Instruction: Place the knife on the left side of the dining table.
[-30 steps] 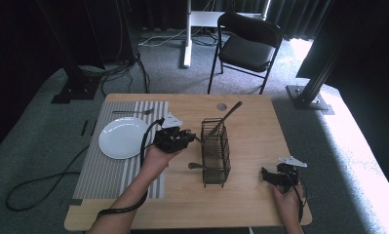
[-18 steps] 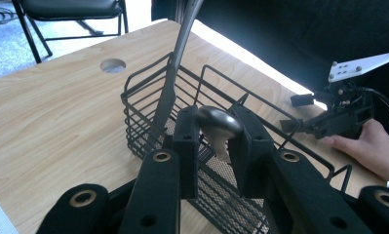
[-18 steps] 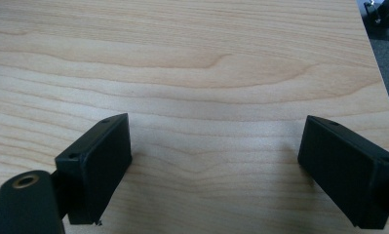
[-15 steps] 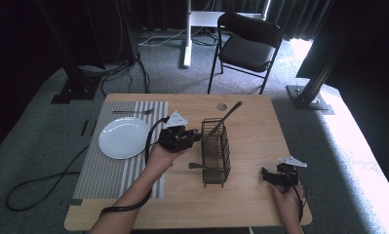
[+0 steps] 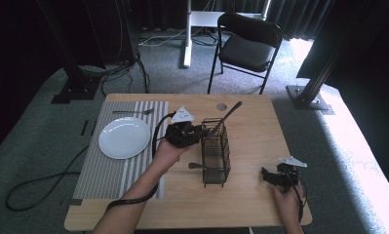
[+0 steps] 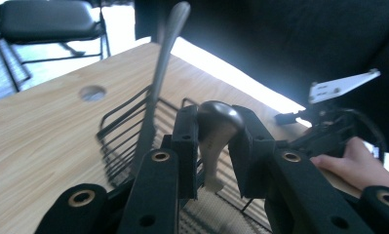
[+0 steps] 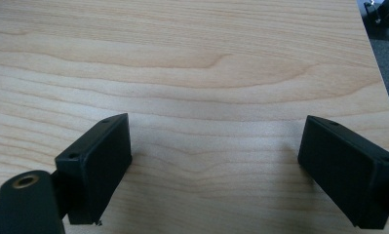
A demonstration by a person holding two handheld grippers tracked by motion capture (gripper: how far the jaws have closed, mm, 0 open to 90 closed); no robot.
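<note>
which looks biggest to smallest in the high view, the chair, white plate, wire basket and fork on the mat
1. chair, though it stands farther off
2. white plate
3. wire basket, close to the plate, so unsure
4. fork

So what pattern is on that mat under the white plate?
Grey and white stripes on the mat, running lengthwise under the plate; clearest in the high view.

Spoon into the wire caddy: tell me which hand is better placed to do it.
Left. Its tongs are shut on the spoon, right beside the caddy. The right tongs are open with nothing between them, low over bare table, apart from the caddy.
</note>
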